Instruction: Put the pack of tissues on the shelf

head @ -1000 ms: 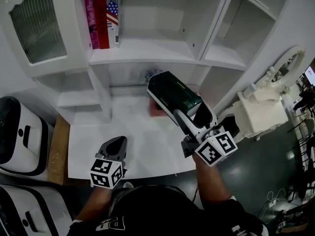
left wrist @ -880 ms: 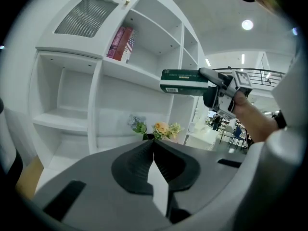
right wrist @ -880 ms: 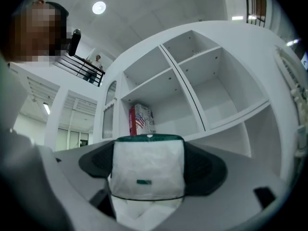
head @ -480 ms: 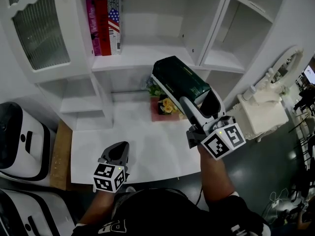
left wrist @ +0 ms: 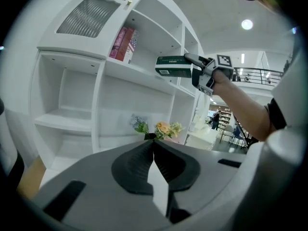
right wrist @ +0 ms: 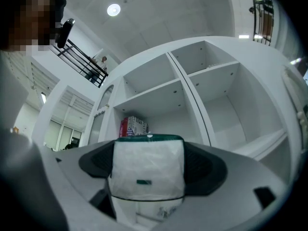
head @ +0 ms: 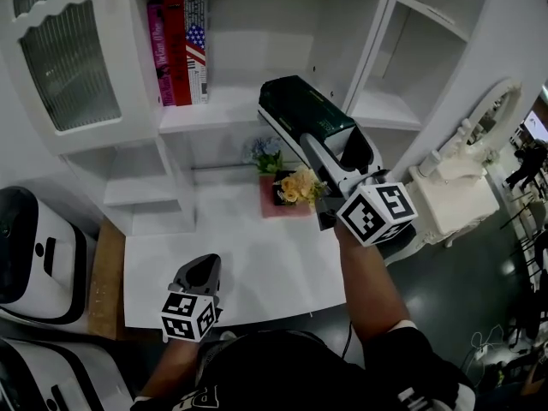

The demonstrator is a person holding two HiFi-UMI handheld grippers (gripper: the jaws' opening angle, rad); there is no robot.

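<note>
The pack of tissues (head: 301, 112) is dark green on top with white sides. My right gripper (head: 332, 150) is shut on its near end and holds it in the air, tilted, at the front edge of the book shelf board (head: 224, 104). In the right gripper view the pack's white end (right wrist: 148, 174) fills the gap between the jaws, with the shelf bays behind it. The left gripper view catches the pack (left wrist: 172, 66) from the side, level with that shelf. My left gripper (head: 198, 275) hovers low over the white desk (head: 231, 251), jaws shut on nothing (left wrist: 154, 150).
Red and pink books (head: 178, 45) stand at the left of that shelf. Flowers (head: 297, 185) on a pink tray (head: 278, 206) sit on the desk below the pack. A glass-fronted cabinet door (head: 60, 54) is at left, and a white ornate piece (head: 454, 191) at right.
My right gripper has lifted the pack higher and toward the book shelf, uncovering the flowers beneath. The left gripper has barely moved.
</note>
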